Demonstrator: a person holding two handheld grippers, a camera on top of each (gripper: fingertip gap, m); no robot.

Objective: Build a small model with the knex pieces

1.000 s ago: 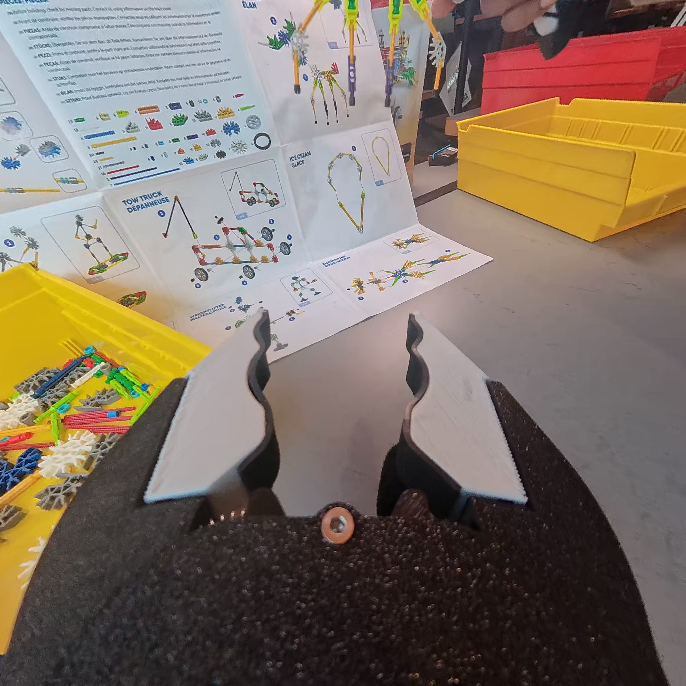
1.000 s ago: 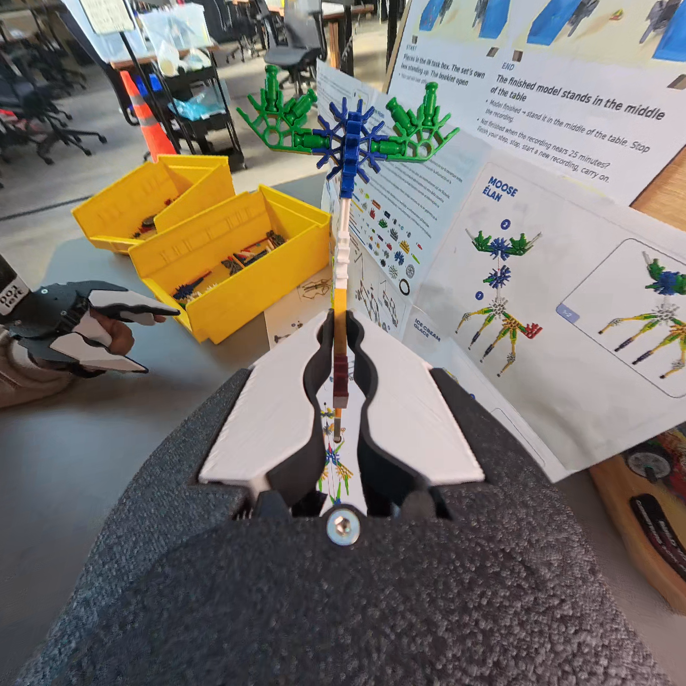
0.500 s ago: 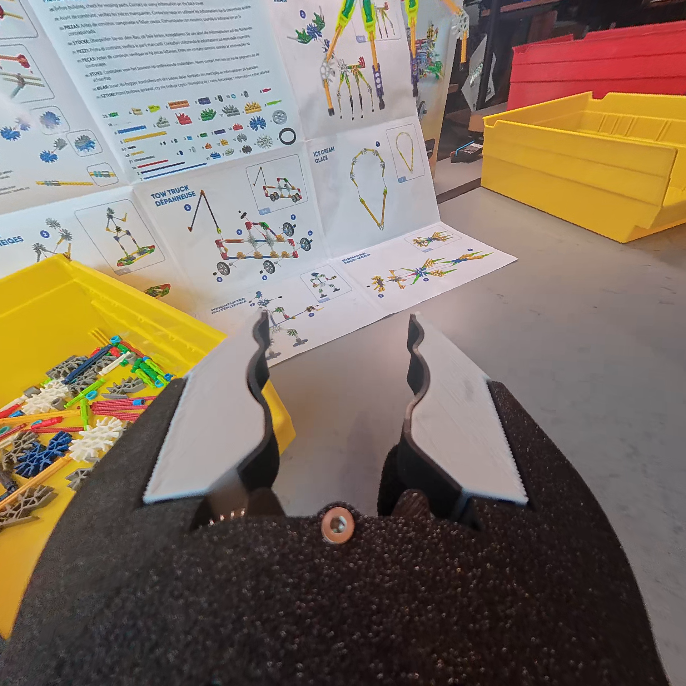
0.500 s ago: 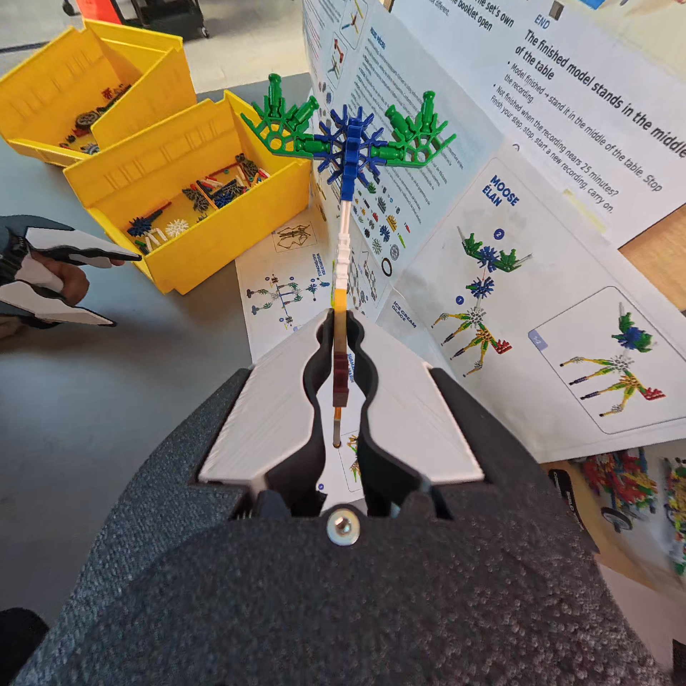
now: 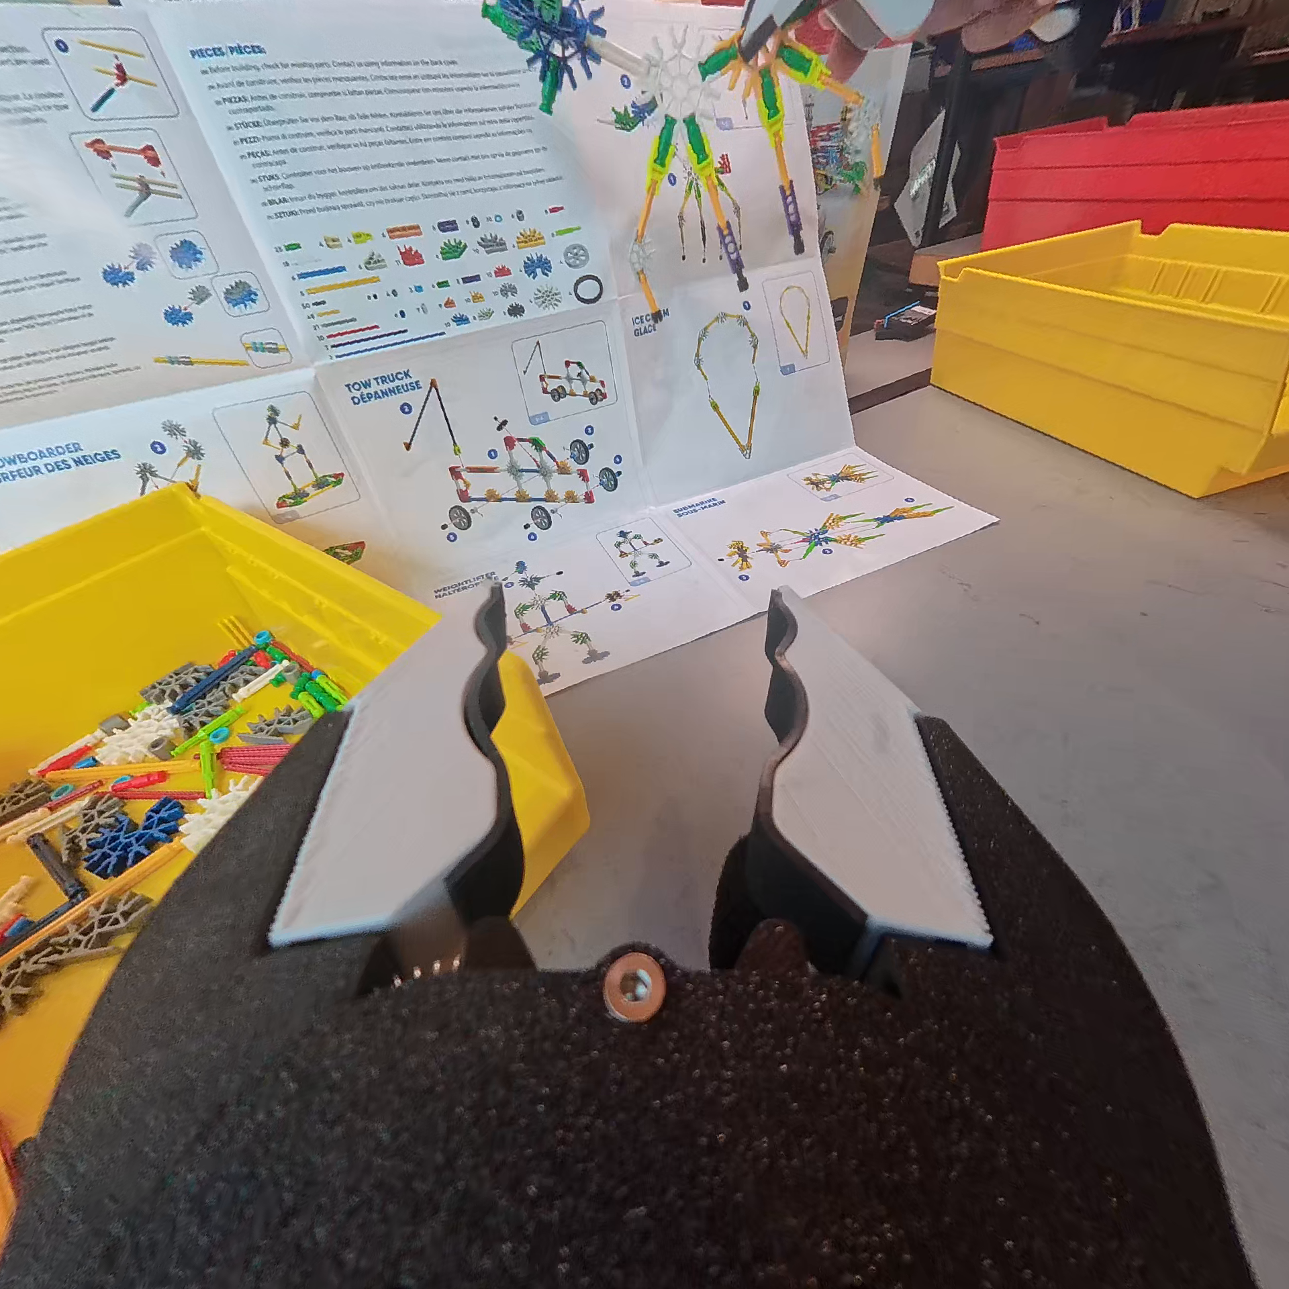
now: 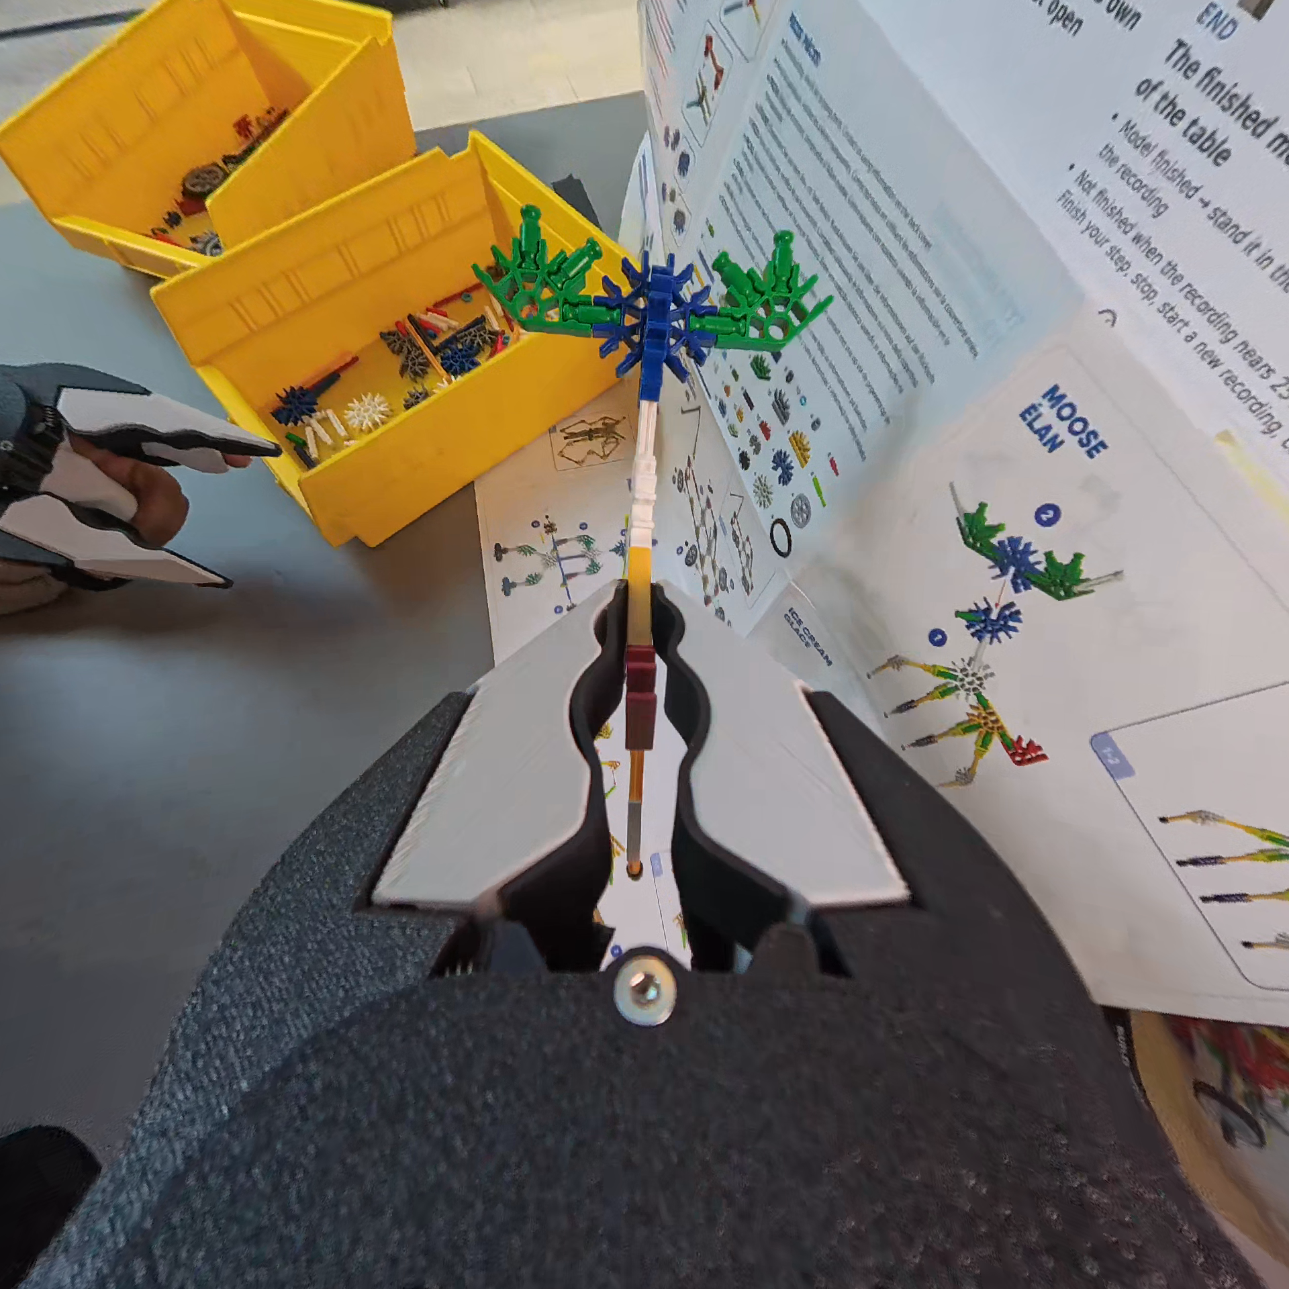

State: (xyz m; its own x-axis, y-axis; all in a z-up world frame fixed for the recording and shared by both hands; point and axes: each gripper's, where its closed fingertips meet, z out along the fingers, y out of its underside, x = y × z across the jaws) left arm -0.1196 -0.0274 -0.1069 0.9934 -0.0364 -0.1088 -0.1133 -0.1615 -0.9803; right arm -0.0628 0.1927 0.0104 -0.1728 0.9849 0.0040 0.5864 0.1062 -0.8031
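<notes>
My right gripper (image 6: 640, 589) is shut on the yellow and dark red stem of a toy rod-and-connector model (image 6: 656, 314). The model has a blue hub and two green antler pieces, and is held up in front of the propped instruction sheet (image 6: 976, 432). In the left wrist view the model (image 5: 678, 73) hangs at the top with a white hub and yellow-green legs, under the right gripper (image 5: 760, 31). My left gripper (image 5: 635, 607) is open and empty above the table, just right of a yellow bin (image 5: 537, 788) of loose parts. It also shows in the right wrist view (image 6: 251, 516).
A second yellow bin (image 6: 314, 139) with a few parts stands behind the first (image 6: 432, 460). An empty yellow bin (image 5: 1102, 363) and red bins (image 5: 1144, 174) are at the right. A printed box (image 6: 1220, 1130) lies at the lower right. The left gripper's tips are roughly 25 cm from the right gripper's.
My right gripper has tilted down over the table and sheet, still gripping the model, which now shows in the left wrist view. My left gripper has moved closer to the parts bin, still open.
</notes>
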